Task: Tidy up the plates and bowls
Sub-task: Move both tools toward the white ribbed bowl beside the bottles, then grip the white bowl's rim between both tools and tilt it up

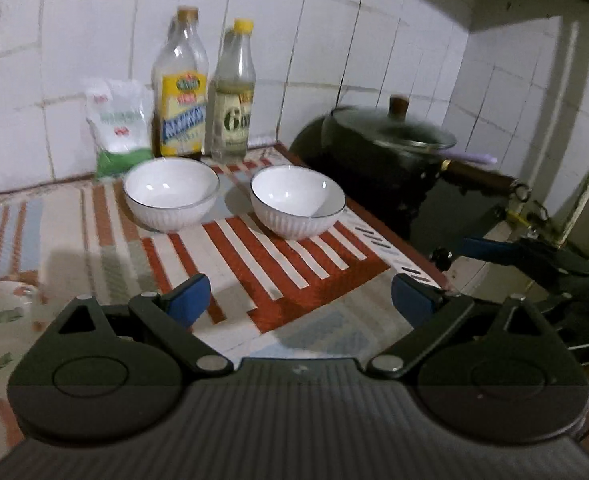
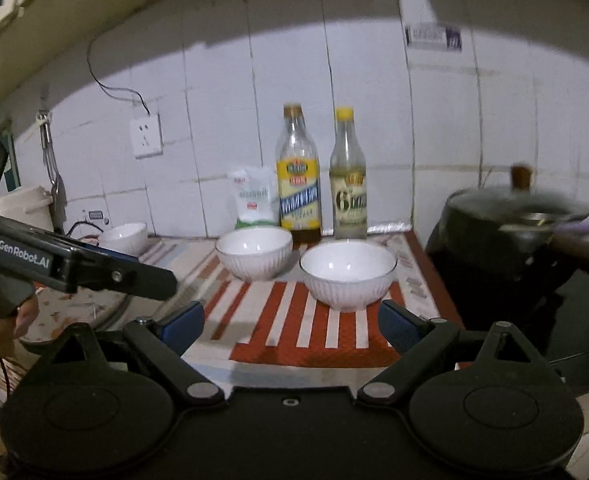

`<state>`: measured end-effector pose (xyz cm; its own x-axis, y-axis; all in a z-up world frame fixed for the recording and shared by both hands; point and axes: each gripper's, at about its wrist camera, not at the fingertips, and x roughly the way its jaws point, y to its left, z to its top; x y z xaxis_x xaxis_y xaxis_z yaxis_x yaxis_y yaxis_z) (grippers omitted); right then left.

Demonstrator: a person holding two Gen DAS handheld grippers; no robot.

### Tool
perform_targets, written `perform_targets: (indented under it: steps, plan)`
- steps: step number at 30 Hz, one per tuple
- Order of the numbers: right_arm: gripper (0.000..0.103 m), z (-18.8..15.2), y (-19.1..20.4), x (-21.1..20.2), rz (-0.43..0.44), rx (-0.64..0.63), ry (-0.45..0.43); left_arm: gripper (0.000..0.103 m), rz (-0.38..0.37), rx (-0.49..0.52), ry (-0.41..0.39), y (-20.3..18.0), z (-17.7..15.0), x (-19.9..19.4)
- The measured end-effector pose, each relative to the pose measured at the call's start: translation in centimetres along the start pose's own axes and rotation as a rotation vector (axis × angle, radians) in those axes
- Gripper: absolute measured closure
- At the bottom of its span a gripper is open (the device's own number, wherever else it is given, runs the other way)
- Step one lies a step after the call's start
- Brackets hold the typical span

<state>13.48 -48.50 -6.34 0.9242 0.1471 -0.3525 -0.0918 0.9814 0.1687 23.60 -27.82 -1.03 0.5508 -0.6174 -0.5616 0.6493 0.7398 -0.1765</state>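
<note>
Meanwhile, two white bowls (image 2: 348,276) (image 2: 254,258) are seen side by side on the striped counter (image 2: 294,332), untouched. Both grippers (image 1: 300,300) (image 2: 292,322) are held short, jaws apart. The nearer bowl's rim is best straddled squarely before closing.

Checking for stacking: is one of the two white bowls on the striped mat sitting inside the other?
No: the left bowl and right bowl stand side by side on the striped mat, with a gap between them.

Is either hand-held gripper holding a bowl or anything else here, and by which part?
Nothing is held. The left hand-held gripper and right hand-held gripper are both open, short of the two white ribbed bowls.
</note>
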Motion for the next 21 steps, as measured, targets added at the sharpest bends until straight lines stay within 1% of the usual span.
perform_targets:
  steps: [3, 6, 8, 10, 11, 12, 13, 14, 15, 16, 17, 18, 19, 20, 21]
  plan:
    - [0.007, 0.0, -2.4, 2.8, -0.003, 0.095, 0.013, 0.005, -0.008, -0.031, -0.019, 0.2, 0.5, 2.4]
    - [0.008, 0.1, -4.2, 5.0, -0.037, 0.121, 0.033, 0.006, -0.025, -0.074, -0.041, 0.7, 1.2, 4.7]
    - [0.008, 0.3, -5.5, 6.2, -0.068, 0.151, 0.031, 0.008, -0.025, -0.126, -0.049, 1.2, 1.9, 6.2]
    - [0.009, 0.4, -6.9, 7.2, -0.063, 0.188, 0.027, 0.008, -0.002, -0.167, -0.072, 1.5, 2.8, 7.7]
    - [0.009, 0.4, -7.4, 7.7, -0.061, 0.201, 0.024, 0.008, 0.028, -0.172, -0.084, 1.4, 3.2, 8.4]
    - [0.009, 0.4, -7.9, 8.2, -0.066, 0.215, 0.021, 0.008, 0.066, -0.161, -0.096, 1.3, 3.4, 9.1]
    - [0.009, 0.4, -8.3, 8.7, -0.072, 0.235, 0.014, 0.008, 0.088, -0.148, -0.101, 1.3, 3.7, 9.9]
    - [0.009, 0.5, -8.7, 9.1, -0.074, 0.254, 0.007, 0.009, 0.091, -0.151, -0.094, 1.5, 3.9, 10.6]
    - [0.011, 0.5, -9.2, 9.5, -0.072, 0.273, 0.003, 0.009, 0.095, -0.175, -0.080, 1.8, 4.1, 11.5]
    - [0.013, 0.6, -9.5, 9.9, -0.071, 0.289, 0.001, 0.012, 0.094, -0.206, -0.073, 2.2, 4.1, 12.1]
    - [0.016, 0.7, -9.8, 10.3, -0.073, 0.306, 0.001, 0.017, 0.088, -0.237, -0.068, 2.5, 4.1, 12.8]
    - [0.023, 0.8, -10.1, 10.7, -0.074, 0.318, 0.004, 0.021, 0.083, -0.265, -0.061, 2.9, 4.1, 13.3]
    - [0.026, 0.9, -10.4, 11.1, -0.074, 0.328, 0.008, 0.032, 0.081, -0.287, -0.058, 3.1, 4.0, 13.8]
    - [0.033, 0.9, -10.7, 11.6, -0.075, 0.336, 0.015, 0.037, 0.082, -0.303, -0.055, 3.4, 3.9, 14.1]
    - [0.041, 0.9, -11.0, 12.0, -0.081, 0.348, 0.024, 0.040, 0.086, -0.311, -0.054, 3.5, 3.7, 14.4]
